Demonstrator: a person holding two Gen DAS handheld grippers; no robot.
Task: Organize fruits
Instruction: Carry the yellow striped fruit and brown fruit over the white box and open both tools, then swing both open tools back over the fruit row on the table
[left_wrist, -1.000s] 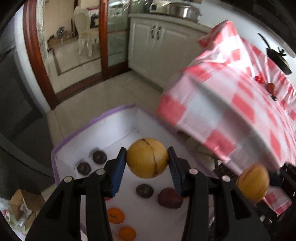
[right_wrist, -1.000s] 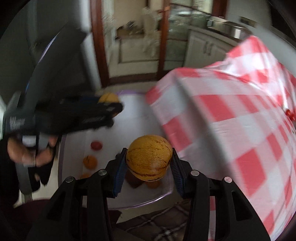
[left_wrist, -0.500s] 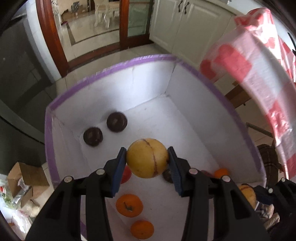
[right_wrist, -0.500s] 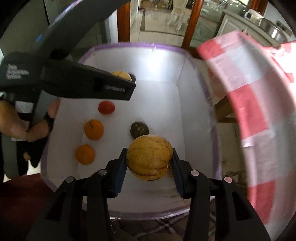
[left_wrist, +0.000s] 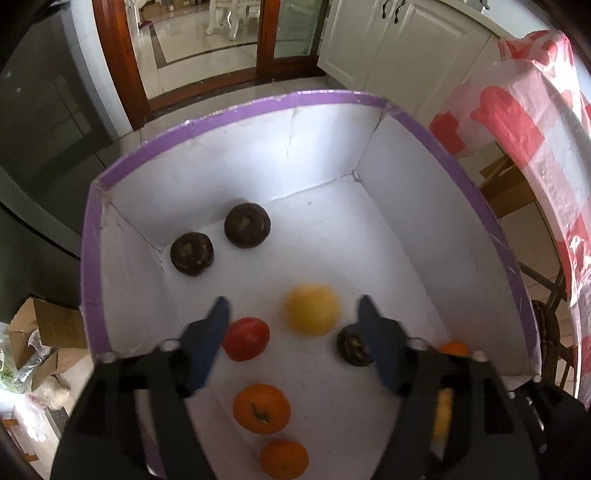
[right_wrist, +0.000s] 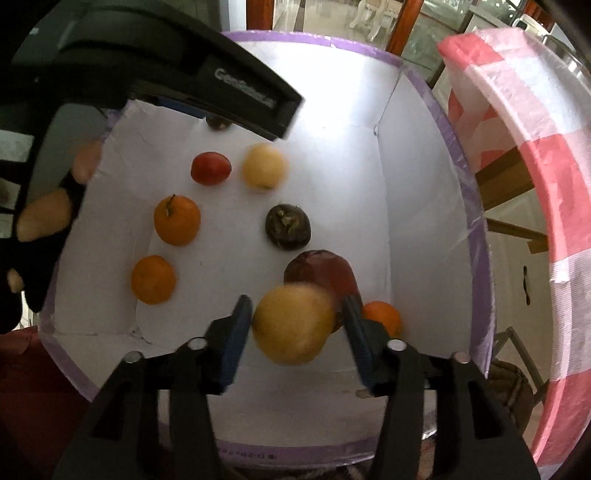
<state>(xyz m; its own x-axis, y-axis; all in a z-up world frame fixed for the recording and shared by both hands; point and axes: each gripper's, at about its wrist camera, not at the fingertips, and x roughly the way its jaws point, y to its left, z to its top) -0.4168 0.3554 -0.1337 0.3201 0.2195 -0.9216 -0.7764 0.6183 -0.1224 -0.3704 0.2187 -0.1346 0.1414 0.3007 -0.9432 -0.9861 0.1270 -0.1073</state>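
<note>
A white box with a purple rim holds the fruit. My left gripper is open above it; a blurred yellow melon is below its jaws, free of them. My right gripper is open too, with gaps on both sides of a second blurred yellow melon between its jaws. In the box lie a red tomato, two oranges, two dark round fruits, another dark fruit and a dark red fruit.
A table with a red-and-white checked cloth stands right of the box. Another orange lies in the box's near right corner. Cardboard boxes sit on the floor at left. White cabinets and a wood-framed glass door are behind.
Both grippers have moved in over the box and opened. Each yellow melon has left its jaws and is dropping, blurred; the left one is farther down.
</note>
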